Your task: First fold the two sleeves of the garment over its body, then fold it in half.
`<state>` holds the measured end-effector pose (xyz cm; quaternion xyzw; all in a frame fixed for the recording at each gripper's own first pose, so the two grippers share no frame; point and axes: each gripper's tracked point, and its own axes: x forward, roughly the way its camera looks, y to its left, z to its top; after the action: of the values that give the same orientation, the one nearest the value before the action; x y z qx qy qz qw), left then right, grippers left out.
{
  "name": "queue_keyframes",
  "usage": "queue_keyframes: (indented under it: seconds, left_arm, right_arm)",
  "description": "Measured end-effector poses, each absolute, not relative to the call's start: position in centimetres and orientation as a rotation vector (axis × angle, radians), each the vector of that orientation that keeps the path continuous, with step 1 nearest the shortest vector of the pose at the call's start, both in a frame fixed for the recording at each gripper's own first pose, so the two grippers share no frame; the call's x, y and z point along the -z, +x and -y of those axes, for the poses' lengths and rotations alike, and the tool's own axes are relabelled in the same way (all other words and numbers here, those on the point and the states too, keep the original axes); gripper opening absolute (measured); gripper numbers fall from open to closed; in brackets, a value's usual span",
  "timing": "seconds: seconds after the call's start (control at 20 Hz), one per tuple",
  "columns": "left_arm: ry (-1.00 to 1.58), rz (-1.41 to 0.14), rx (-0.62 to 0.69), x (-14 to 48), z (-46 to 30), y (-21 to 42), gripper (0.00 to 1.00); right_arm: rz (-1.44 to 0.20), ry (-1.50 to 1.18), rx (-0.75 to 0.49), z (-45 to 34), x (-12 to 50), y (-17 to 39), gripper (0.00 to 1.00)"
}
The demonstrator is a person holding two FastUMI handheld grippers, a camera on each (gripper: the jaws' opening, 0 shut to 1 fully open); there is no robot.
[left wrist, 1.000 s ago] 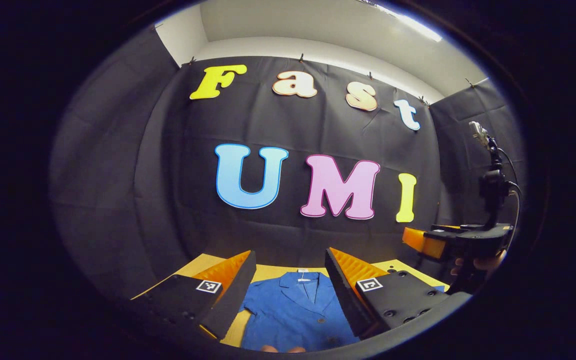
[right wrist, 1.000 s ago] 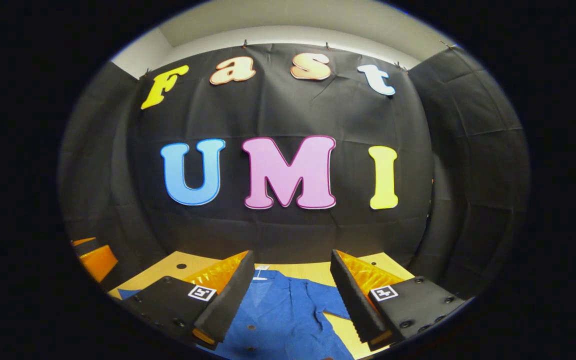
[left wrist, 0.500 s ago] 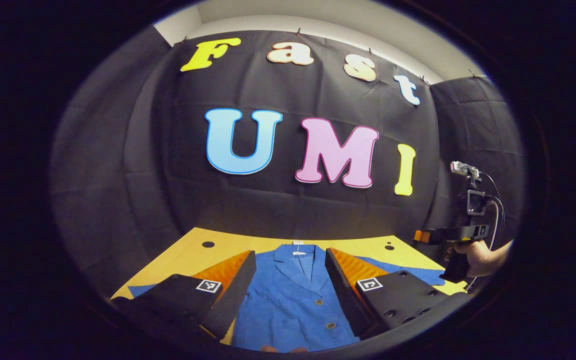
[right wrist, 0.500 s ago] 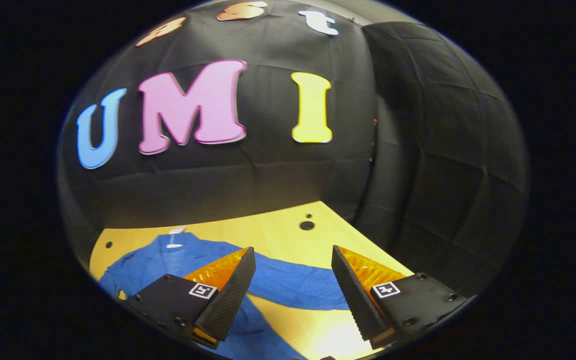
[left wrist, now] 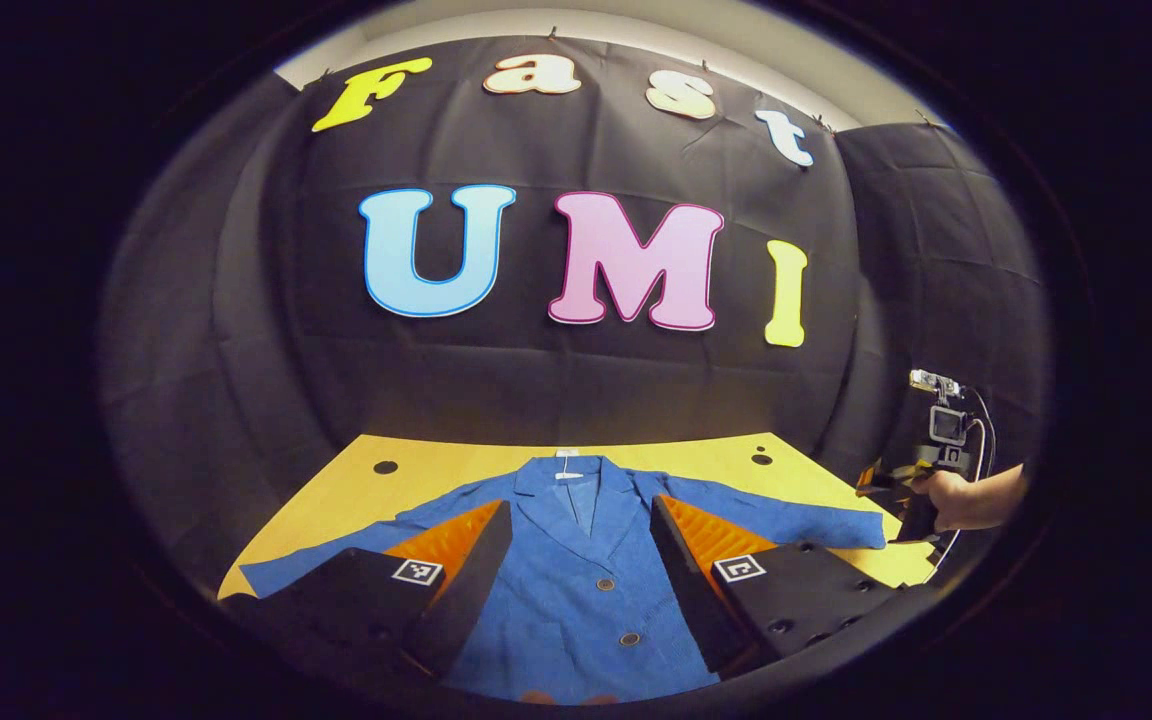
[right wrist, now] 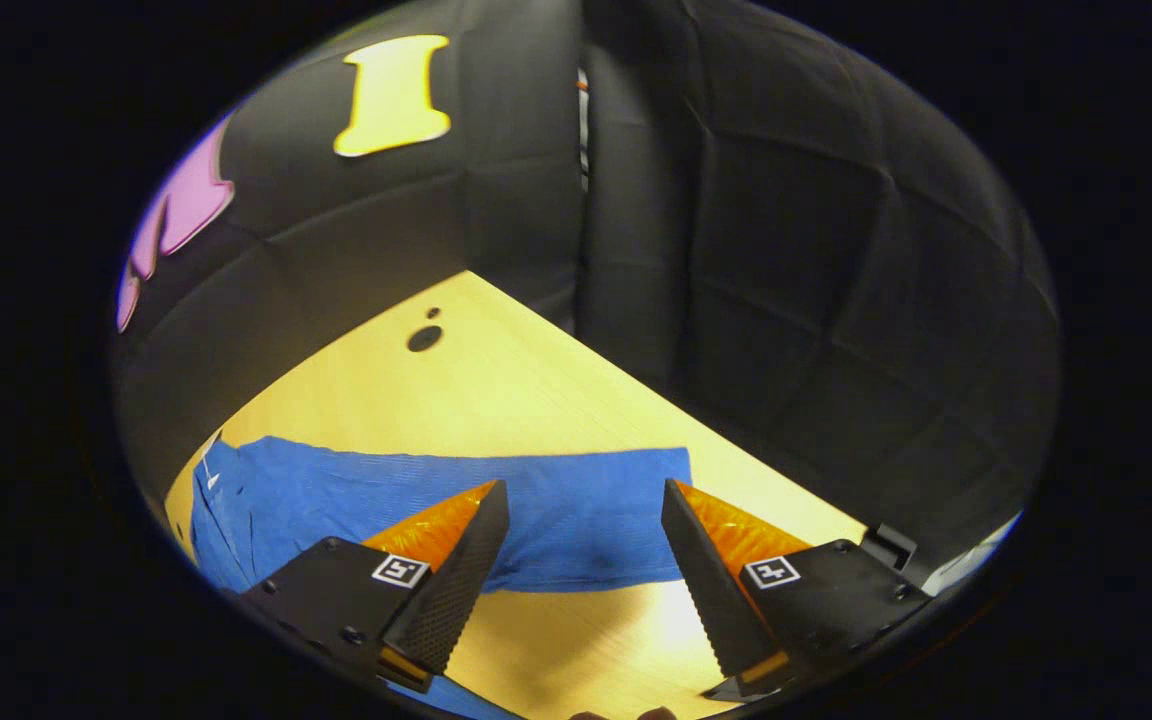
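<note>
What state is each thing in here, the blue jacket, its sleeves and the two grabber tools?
Blue jacket: lying flat on the table, front up, buttoned, not folded.
Right sleeve: stretched straight out, not folded.
Left sleeve: stretched out, not folded.
Left gripper: open, above the jacket's body, holding nothing.
Right gripper: open, aimed at the right sleeve's cuff end, holding nothing.
</note>
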<state>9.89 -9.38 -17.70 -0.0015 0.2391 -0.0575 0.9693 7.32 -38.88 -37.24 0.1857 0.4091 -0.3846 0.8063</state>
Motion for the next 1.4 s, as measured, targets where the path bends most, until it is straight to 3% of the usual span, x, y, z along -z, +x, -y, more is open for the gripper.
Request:
queue_keyframes:
  seconds: [0.25,0.65,0.75,0.8,0.85,0.9,0.95,1.05,1.1,1.2,1.4]
  left_arm:
    - [-0.007,-0.5,0.17,18.2,13.6,10.8,0.81]
    - [0.027,-0.521,0.13,17.9,16.3,12.2,0.81]
    - [0.002,-0.534,0.102,17.8,16.8,12.5,0.81]
    - [-0.017,-0.543,0.093,17.8,17.2,12.5,0.81]
    - [-0.034,-0.55,0.088,17.8,17.7,12.6,0.81]
    - [-0.043,-0.554,0.089,17.8,18.1,12.7,0.81]
    - [-0.04,-0.554,0.092,17.8,18.3,12.8,0.82]
    - [-0.01,-0.547,0.091,17.4,18.2,13.0,0.81]
    - [0.002,-0.54,0.098,17.2,18.0,13.0,0.81]
    - [0.014,-0.534,0.109,17.1,17.4,13.1,0.81]
    - [-0.019,-0.548,0.078,17.7,15.0,12.7,0.81]
  right_arm:
    - [-1.024,0.354,0.826,38.4,40.7,7.2,0.98]
    - [-1.156,0.413,0.79,38.1,41.2,6.4,0.97]
    - [-1.16,0.43,0.767,37.8,42.3,6.7,0.93]
    - [-1.159,0.433,0.755,37.9,42.0,6.9,0.76]
    - [-1.164,0.427,0.747,37.8,41.8,7.0,0.87]
    - [-1.16,0.422,0.728,37.9,42.1,7.3,0.73]
    - [-1.155,0.419,0.719,37.9,42.2,7.4,0.73]
    - [-1.147,0.424,0.712,37.6,42.0,7.6,0.48]
    - [-1.151,0.453,0.701,37.1,42.2,7.9,0.48]
    - [-1.146,0.463,0.725,37.1,42.2,8.0,0.1]
    - [-1.119,0.465,0.666,37.0,41.9,8.5,0.05]
